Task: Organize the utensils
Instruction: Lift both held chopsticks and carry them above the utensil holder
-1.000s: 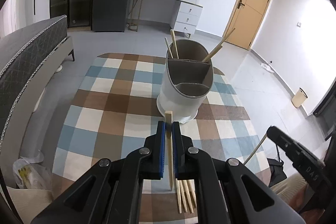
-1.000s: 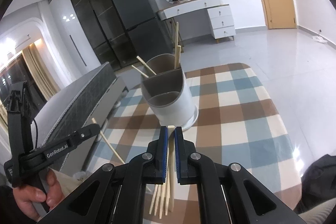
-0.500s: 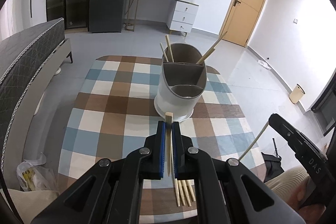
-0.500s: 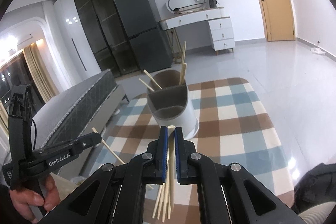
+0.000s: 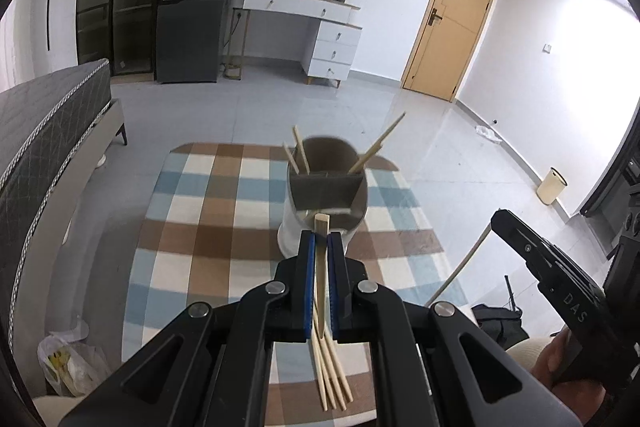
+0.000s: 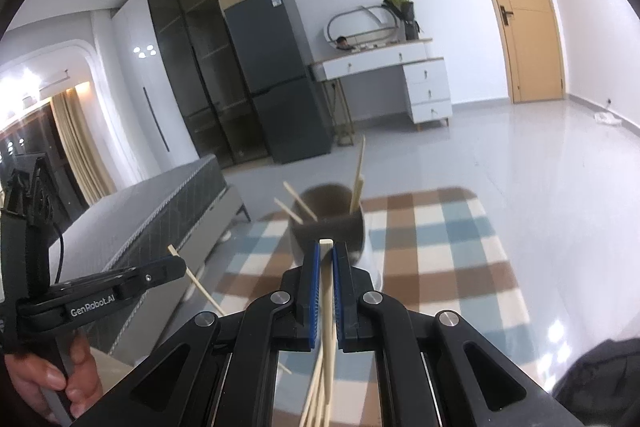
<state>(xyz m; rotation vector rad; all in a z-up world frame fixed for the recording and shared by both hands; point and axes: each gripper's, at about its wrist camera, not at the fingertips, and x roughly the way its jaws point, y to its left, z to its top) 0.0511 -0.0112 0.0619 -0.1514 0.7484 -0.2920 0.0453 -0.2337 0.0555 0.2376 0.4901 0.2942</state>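
Left wrist view: the left hand-held gripper (image 5: 320,239) tilts downward, clamped on one chopstick (image 5: 321,227) — above the checkered desk (image 5: 192,227), near the utensil holder (image 5: 326,195). The right hand-held gripper (image 6: 326,251) points flatter, pinching another chopstick (image 6: 327,291); loose chopsticks (image 5: 332,383) lie below.
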